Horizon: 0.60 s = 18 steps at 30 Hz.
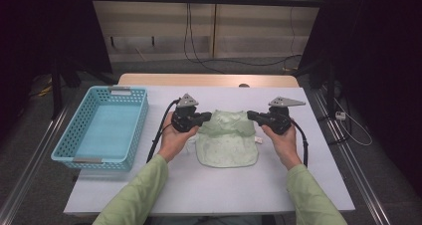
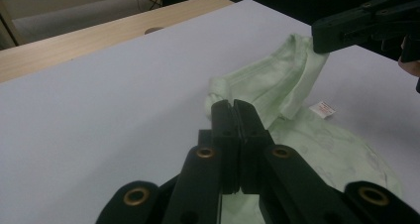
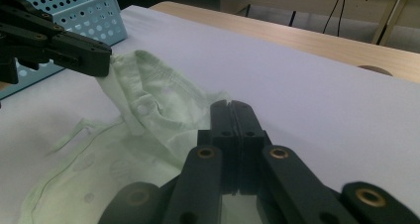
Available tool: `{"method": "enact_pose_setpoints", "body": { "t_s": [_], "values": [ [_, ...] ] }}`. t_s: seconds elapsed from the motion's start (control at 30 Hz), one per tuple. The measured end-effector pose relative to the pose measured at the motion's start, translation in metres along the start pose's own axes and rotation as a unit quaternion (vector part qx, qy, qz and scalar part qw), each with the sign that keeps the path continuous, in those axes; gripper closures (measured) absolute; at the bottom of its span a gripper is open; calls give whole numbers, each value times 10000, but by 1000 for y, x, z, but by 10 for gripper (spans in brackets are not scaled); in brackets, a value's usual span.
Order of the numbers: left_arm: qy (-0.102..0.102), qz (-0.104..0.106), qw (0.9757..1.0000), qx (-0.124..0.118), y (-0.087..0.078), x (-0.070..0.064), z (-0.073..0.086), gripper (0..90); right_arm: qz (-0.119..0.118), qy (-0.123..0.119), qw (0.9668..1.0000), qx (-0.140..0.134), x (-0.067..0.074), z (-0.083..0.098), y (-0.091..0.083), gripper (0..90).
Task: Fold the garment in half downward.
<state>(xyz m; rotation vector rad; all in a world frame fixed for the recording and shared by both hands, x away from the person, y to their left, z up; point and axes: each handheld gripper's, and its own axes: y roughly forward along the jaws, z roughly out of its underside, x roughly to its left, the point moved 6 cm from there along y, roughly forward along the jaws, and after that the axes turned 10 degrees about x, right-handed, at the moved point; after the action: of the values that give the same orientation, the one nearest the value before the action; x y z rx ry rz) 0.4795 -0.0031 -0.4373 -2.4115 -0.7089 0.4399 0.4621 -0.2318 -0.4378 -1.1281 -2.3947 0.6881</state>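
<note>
both grippers, left (image 1: 205,117) and right (image 1: 253,116), pinch the top corners of the pale green garment (image 1: 227,144) lying mid-table toward the far edge; thin fabric may slip from the closed jaws if pulled unevenly, dropping one corner.

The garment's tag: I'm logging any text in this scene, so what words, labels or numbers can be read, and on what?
None can be read.
Tag on the garment: reddish print, too small and blurred.
Basket: plain plates at its ends, no lettering visible.
</note>
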Motion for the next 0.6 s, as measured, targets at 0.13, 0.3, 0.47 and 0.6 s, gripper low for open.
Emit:
{"method": "enact_pose_setpoints", "body": {
  "t_s": [0.13,0.3,0.47,0.6],
  "values": [
    [49,-16,9999,93,0,-3,3,894,-12,3,10000,29,0,4,-2,900],
    [81,71,9999,80,-2,-8,5,894,-14,-7,10000,70,2,9,-4,900],
    [130,125,9997,156,-3,-14,12,893,-34,-115,9998,163,7,17,-6,900],
    [152,156,9995,221,-4,-17,17,893,-39,-140,9996,251,11,22,-7,900]
  ]
}}
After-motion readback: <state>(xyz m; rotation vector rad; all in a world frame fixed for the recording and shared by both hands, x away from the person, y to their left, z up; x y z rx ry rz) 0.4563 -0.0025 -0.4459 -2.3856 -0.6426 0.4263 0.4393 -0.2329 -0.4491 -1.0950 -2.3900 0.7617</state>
